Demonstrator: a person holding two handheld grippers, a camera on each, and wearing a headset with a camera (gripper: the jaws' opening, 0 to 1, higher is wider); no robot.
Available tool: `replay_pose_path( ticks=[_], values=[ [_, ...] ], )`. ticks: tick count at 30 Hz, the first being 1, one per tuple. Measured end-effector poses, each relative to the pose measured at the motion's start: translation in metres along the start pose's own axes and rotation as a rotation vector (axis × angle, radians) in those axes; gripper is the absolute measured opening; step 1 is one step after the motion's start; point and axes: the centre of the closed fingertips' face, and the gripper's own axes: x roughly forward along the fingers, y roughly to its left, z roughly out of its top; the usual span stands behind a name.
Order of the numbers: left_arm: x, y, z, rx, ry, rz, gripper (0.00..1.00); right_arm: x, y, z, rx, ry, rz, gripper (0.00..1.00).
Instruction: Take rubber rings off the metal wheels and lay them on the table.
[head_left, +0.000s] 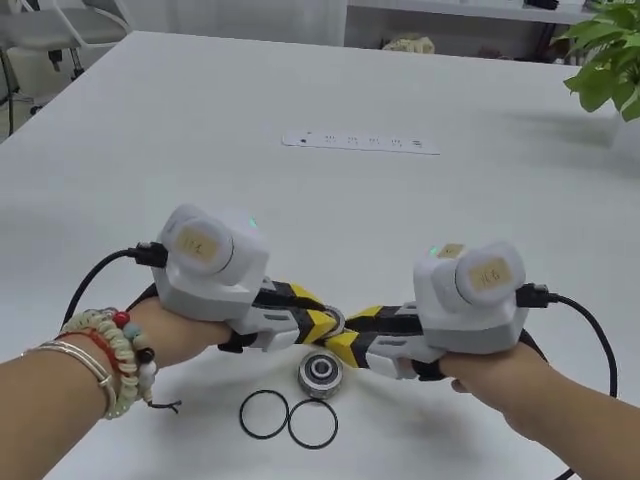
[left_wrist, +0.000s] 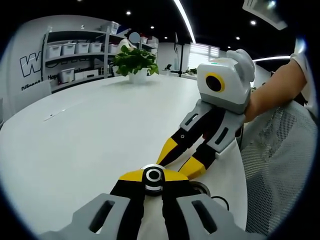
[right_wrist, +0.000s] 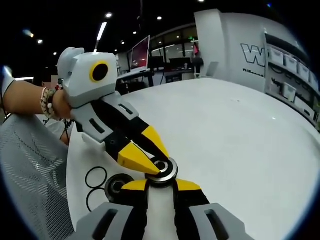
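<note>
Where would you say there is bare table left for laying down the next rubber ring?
Bare table stretches from the left gripper and right gripper out to the power strip; a smaller patch lies between the rubber rings and the right hand. The middle is crowded: held wheel, loose wheel and rings sit close together.

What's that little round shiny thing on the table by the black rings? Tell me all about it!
It is a small metal wheel, silvery with a dark middle. It lies flat on the white table, close beside two black rubber rings. Nothing holds it.
</note>
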Motion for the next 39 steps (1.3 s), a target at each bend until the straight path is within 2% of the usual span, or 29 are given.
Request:
replay_pose_path(
  ticks=[4,7,9,16,22,25,30,32,36,38,39],
  values=[
    [0.000,0.000,0.000,0.001,0.001,-0.002,0.07,-0.001,0.000,-0.001,-0.018,0.006,0.008,0.14],
    [-0.001,0.000,-0.001,0.001,0.001,-0.001,0.07,-0.003,-0.001,-0.003,-0.021,0.017,0.017,0.07],
    [-0.001,0.000,-0.001,0.001,0.001,-0.001,0.07,-0.003,-0.005,-0.004,-0.026,0.019,0.005,0.02],
    [-0.001,0.000,-0.001,0.007,0.002,-0.003,0.07,-0.004,-0.005,-0.004,-0.022,0.020,-0.002,0.00],
    [-0.002,-0.001,-0.002,0.007,0.003,-0.012,0.06,-0.006,-0.013,-0.003,-0.022,0.029,-0.047,0.00],
    [-0.001,-0.001,-0.001,0.014,0.004,-0.011,0.06,-0.006,-0.014,-0.003,0.006,0.034,-0.062,0.00],
    [-0.002,0.000,-0.002,0.021,0.007,-0.008,0.06,-0.009,-0.020,0.003,0.096,0.000,-0.080,0.00],
    [-0.002,-0.001,-0.001,0.021,0.006,-0.008,0.06,-0.010,-0.020,0.008,0.142,-0.029,-0.070,0.00],
    [-0.001,-0.001,-0.001,0.029,0.007,-0.006,0.06,-0.010,-0.019,0.008,0.159,-0.030,-0.066,0.00],
    [-0.001,-0.001,-0.001,0.034,0.007,-0.005,0.06,-0.010,-0.017,0.011,0.208,-0.046,-0.049,0.00],
    [-0.001,-0.001,-0.001,0.037,0.008,-0.004,0.06,-0.010,-0.018,0.010,0.223,-0.037,-0.061,0.00]
  ],
)
